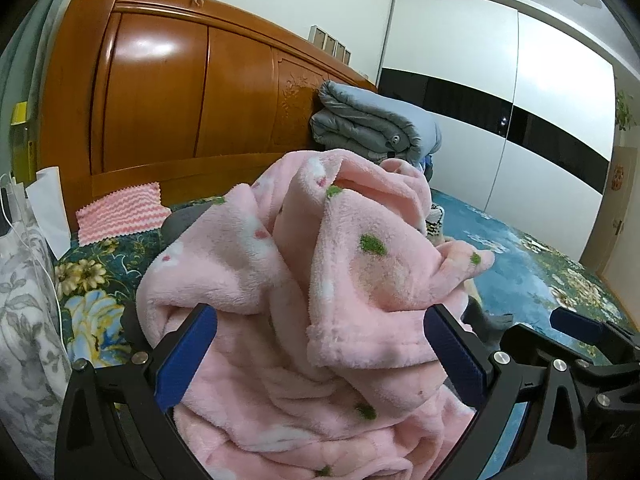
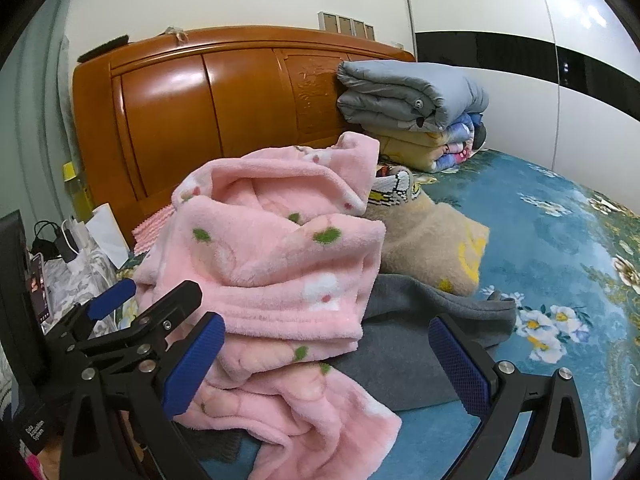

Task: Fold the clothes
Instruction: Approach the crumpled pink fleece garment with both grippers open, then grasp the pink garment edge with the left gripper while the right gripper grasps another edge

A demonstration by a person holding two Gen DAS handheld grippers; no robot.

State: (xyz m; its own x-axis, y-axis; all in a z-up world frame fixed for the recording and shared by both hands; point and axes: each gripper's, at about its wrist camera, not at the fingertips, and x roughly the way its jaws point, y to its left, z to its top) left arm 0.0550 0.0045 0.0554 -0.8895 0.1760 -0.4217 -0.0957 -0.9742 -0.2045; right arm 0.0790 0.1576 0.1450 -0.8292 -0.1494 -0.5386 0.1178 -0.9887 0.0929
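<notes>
Between both wide-open tools (image 1: 320, 354) (image 2: 326, 364), pink fleece garment (image 2: 276, 256), ungripped.

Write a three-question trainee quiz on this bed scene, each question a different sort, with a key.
1. True or false: the left gripper is shut on the pink fleece garment.
2. Multiple choice: what lies under the pink fleece garment on its right side, in the right wrist view? A) grey garment B) a white pillow C) a wooden tray
3. Fill in: the folded grey quilt tops a stack beside the wooden ____.

Key: 1 false, its jaws stand wide apart with the crumpled fleece between them, as do those of the right gripper. 2 A. 3 headboard.
</notes>
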